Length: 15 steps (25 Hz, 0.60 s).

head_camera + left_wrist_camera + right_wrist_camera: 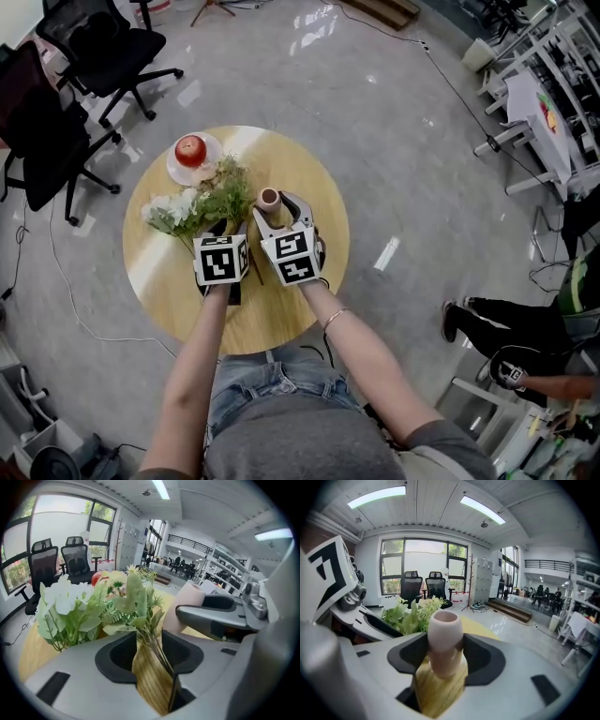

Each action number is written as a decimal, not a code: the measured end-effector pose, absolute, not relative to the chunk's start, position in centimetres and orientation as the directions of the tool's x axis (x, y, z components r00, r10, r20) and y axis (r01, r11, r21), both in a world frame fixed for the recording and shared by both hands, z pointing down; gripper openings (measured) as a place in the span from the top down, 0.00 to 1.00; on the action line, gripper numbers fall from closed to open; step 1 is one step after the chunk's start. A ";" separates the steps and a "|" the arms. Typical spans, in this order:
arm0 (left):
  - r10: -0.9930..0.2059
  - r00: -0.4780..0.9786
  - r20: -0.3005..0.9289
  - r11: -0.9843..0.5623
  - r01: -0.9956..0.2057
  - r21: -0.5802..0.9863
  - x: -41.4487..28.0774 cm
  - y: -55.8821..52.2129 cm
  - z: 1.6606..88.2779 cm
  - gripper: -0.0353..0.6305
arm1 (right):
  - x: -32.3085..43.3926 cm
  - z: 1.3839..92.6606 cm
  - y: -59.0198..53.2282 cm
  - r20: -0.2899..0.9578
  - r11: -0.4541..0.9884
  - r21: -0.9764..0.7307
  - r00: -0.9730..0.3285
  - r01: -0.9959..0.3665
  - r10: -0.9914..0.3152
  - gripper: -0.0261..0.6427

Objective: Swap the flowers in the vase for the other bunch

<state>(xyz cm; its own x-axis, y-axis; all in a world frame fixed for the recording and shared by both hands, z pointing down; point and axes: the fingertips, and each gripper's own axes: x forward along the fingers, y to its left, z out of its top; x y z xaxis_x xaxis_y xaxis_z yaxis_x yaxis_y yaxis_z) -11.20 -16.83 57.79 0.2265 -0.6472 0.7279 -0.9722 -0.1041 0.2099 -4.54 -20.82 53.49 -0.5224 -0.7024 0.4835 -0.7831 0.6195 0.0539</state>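
1. Right gripper: jaws clamped on the pink vase, which stands upright on the round wooden desk.
2. Left gripper: jaws spread, with the stems of the green bunch lying loose between them, just beside the vase.
3. White-flowered bunch: lying on the desk, against the green bunch.
4. Apple: on a plate at the far edge.

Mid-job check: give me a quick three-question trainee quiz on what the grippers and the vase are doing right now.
1. True or false: the pale pink ceramic vase is empty.
2. What lies between the open jaws of the left hand-held gripper? A. thin green leafy stems; B. white blossoms; C. an apple.
3. Fill in: the right hand-held gripper is shut on the ____.
Key: 1 true; 2 A; 3 vase.
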 end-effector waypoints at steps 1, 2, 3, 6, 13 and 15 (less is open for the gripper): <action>-0.640 0.232 0.733 -0.103 -0.971 0.218 -11.1 -17.1 57.9 0.68 | -4.5 53.5 -20.9 0.484 0.618 0.057 -0.520 -0.784 -0.704 0.60; -0.634 0.238 0.736 -0.099 -0.969 0.227 -11.1 -17.3 58.0 0.68 | -4.5 53.4 -21.0 0.486 0.618 0.061 -0.518 -0.784 -0.704 0.60; -0.629 0.241 0.739 -0.094 -0.967 0.235 -11.1 -17.5 58.1 0.68 | -4.5 53.3 -21.1 0.487 0.619 0.068 -0.516 -0.783 -0.705 0.60; -0.615 0.243 0.750 -0.080 -0.966 0.247 -11.0 -17.9 58.7 0.70 | -4.3 53.3 -21.1 0.487 0.621 0.073 -0.516 -0.780 -0.705 0.60; -0.566 0.265 0.780 -0.074 -0.959 0.273 -10.8 -18.5 60.0 0.74 | -4.4 53.3 -21.2 0.483 0.618 0.070 -0.516 -0.783 -0.708 0.60; -0.558 0.272 0.784 -0.068 -0.956 0.284 -10.5 -18.6 60.3 0.76 | -4.4 53.3 -21.2 0.484 0.618 0.069 -0.515 -0.783 -0.707 0.60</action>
<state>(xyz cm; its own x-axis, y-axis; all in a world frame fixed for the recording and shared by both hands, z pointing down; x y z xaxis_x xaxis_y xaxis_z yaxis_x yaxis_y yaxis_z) -10.52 -18.63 60.33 0.2722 -0.5582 0.7838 -0.9565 -0.0682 0.2837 -4.37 -21.19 53.35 -0.5154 -0.7073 0.4838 -0.7832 0.6180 0.0692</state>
